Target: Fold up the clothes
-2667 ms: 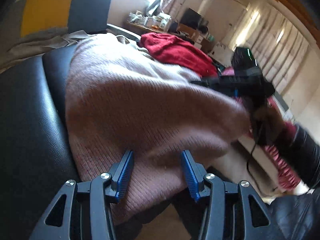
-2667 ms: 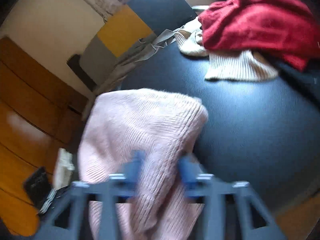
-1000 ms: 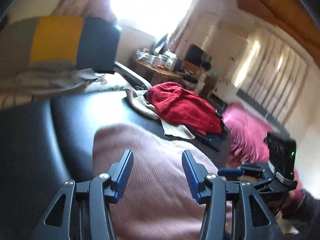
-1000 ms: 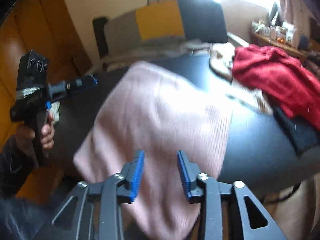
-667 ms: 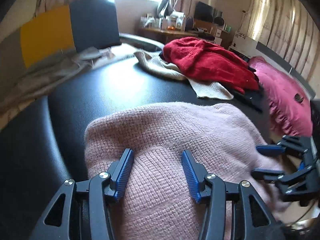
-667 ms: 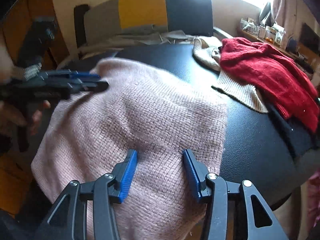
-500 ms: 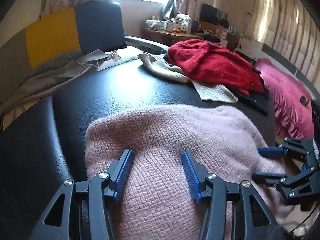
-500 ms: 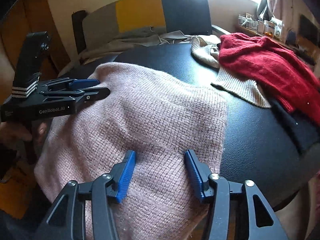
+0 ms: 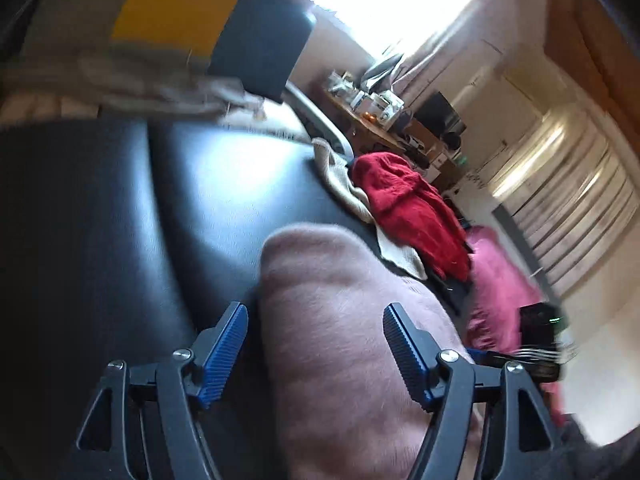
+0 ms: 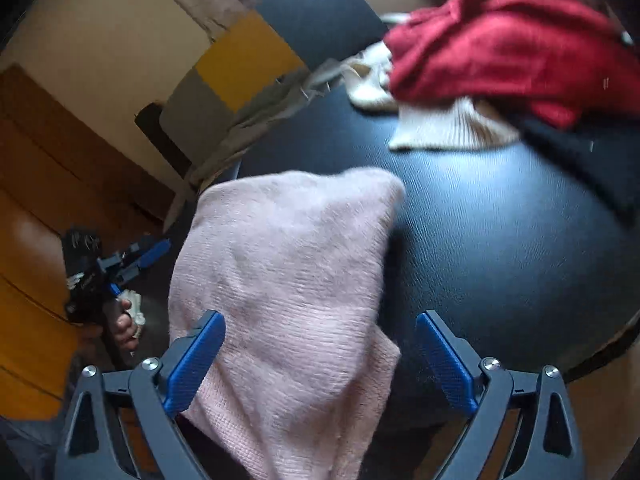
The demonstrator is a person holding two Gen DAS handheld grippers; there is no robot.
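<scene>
A pink knit sweater (image 9: 340,320) lies bunched on the near edge of a black leather surface (image 9: 120,208) and hangs over it; it also shows in the right wrist view (image 10: 288,280). My left gripper (image 9: 316,332) is open, its jaws wide on either side of the sweater's left part. My right gripper (image 10: 320,340) is open, its jaws spread wide over the sweater's near part. The left gripper also shows at the left of the right wrist view (image 10: 148,254). The right gripper's body shows dimly at the right of the left wrist view (image 9: 540,344).
A red sweater (image 10: 500,48) lies on a cream knit (image 10: 440,128) at the far side of the black surface (image 10: 500,240), next to a dark garment (image 10: 580,152). A yellow, grey and dark cushion (image 10: 240,60) stands behind. A pink pouf (image 9: 500,292) is beyond the edge.
Both grippers' jaws have opened wider. The sweater now looks narrower and more bunched than half a second ago. Both views have swung and are blurred by motion.
</scene>
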